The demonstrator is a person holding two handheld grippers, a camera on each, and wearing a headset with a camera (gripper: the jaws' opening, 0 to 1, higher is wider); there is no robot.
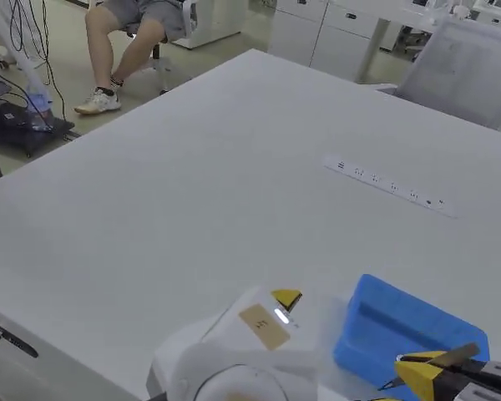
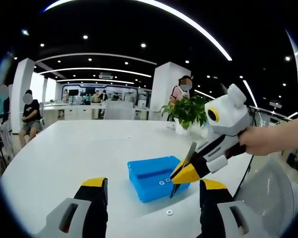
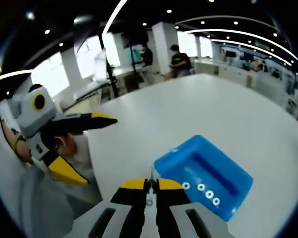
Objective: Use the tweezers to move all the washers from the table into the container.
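Washers (image 2: 161,182) are lying in the container (image 2: 149,193), one washer (image 2: 169,212) on the table (image 2: 64,158) at its 6 o'clock; light, stiff, slippery, probably needing a rim pinch. Right gripper (image 3: 151,186) is clamping the tweezers (image 2: 192,148), left gripper (image 2: 154,183) is gaping.

The container (image 3: 175,155) was bright blue, the washers (image 3: 201,188) silver, the worktop (image 1: 192,192) off-white, and the left hand-held gripper (image 2: 153,184) and right hand-held gripper (image 3: 150,182) yellow-tipped black.
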